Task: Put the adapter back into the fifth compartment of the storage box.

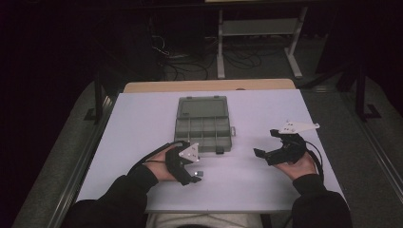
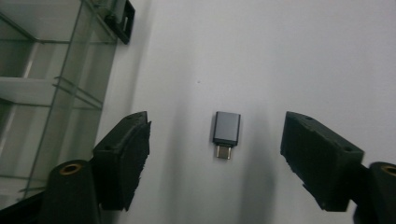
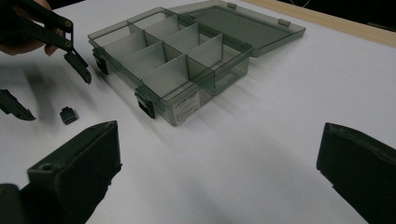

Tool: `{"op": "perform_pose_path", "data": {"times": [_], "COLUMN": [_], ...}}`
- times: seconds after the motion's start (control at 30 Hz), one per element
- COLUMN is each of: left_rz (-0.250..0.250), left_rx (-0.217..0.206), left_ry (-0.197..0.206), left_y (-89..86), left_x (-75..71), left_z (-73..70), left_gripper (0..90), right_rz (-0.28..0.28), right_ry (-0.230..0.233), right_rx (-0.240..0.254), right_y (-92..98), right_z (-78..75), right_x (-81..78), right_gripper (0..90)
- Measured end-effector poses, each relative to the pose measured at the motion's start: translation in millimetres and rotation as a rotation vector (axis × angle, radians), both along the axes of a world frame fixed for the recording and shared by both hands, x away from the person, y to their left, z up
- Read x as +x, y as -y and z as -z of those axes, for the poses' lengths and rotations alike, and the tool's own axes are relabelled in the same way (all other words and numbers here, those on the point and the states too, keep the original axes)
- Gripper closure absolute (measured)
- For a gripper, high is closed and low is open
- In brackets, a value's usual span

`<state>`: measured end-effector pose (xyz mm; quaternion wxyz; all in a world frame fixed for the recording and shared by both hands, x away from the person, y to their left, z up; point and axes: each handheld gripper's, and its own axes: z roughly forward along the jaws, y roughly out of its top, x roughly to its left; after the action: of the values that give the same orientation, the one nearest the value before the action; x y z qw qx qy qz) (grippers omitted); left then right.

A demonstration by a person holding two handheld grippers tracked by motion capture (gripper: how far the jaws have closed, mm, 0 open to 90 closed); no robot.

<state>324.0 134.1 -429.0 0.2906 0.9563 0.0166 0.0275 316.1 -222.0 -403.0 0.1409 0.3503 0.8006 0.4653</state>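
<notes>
You have a small grey plug adapter (image 2: 226,131) lying flat on the white table (image 1: 142,123), near the front edge and left of the middle. Its metal tip sticks out of one end. Your clear box (image 1: 204,124) sits open mid-table, lid flat toward the back edge.

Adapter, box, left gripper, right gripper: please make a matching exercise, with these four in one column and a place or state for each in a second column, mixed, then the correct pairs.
Column 1
1. adapter
2. box
3. left gripper
4. right gripper

Column 2
A. lid folded back, compartments look empty
B. open, nothing between its jaws, right of the box
C. lies flat on the white sheet, untouched
D. open, jaws on either side of the small grey part

Pairs: 1-C, 2-A, 3-D, 4-B
</notes>
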Motion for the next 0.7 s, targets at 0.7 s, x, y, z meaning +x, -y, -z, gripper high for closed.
{"op": "perform_pose_path", "data": {"times": [0.7], "left_rz": [0.059], "left_rx": [-0.015], "left_ry": [-0.021], "left_y": [5.3], "left_x": [4.0], "left_z": [8.4], "left_gripper": [61.6], "right_rz": [-0.025], "right_ry": [-0.015], "right_rx": [0.001], "right_y": [-1.9], "right_z": [0.8], "right_x": [0.4], "right_gripper": [0.0]}}
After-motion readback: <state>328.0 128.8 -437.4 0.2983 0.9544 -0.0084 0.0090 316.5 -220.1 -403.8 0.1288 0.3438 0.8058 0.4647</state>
